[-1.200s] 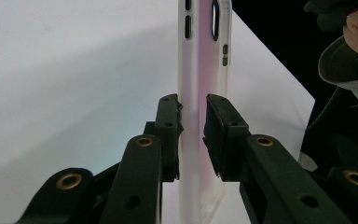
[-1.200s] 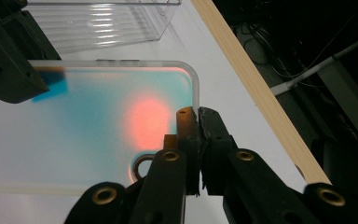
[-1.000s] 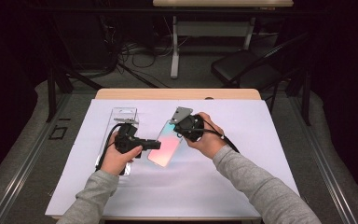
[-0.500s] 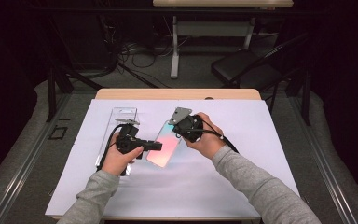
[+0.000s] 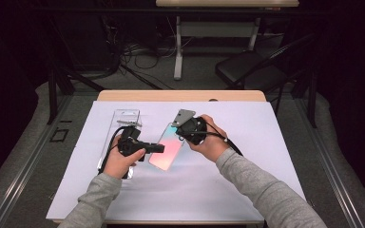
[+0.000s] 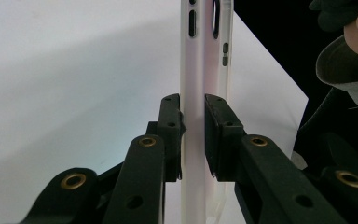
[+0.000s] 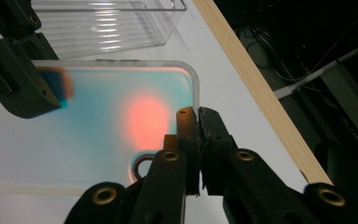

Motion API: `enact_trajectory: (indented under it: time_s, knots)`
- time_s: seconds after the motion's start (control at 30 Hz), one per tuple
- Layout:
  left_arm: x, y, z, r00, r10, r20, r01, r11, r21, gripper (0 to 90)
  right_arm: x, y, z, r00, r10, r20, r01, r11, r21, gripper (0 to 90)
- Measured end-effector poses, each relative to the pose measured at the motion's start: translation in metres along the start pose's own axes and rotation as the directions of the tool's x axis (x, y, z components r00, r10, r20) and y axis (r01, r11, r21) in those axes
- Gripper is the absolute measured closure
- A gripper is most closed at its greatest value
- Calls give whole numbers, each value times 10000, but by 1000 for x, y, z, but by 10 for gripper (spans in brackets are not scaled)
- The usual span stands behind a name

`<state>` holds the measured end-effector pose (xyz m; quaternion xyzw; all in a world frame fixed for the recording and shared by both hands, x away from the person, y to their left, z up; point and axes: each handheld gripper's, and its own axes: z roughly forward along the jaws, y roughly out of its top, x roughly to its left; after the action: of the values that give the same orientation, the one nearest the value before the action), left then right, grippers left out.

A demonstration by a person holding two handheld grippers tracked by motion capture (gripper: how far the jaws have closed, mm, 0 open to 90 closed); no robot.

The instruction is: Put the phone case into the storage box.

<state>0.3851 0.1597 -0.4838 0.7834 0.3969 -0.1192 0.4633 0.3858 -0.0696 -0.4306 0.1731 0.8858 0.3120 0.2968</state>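
**Holding the phone case between both grippers, above the table**

Gripping from both sides, the two tools have the translucent phone case lifted over the white sheet. The left gripper has just been closing and its pads now pinch the case's edge, seen upright between them in the left gripper view. The right gripper is clamped on the far end near the camera cutout. The clear tray lies just to the left. Pick-up looks done; whatever placing or fitting follows is not yet begun.
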Motion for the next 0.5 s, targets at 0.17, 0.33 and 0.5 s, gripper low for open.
enact_trajectory:
  time_s: [0.17,0.33,0.5]
  knots:
    - [2,0,-1,10000,-59,55,59,10000,27,792,0,0,0,10000,26,-7,-26,10000,-17,880]
    - [3,0,-1,9998,-137,176,138,9999,-29,807,0,0,0,10000,32,-8,-32,10000,-20,880]
    - [3,-1,-1,9995,-216,231,217,9998,-28,809,1,0,1,10000,84,-15,-84,10000,11,880]
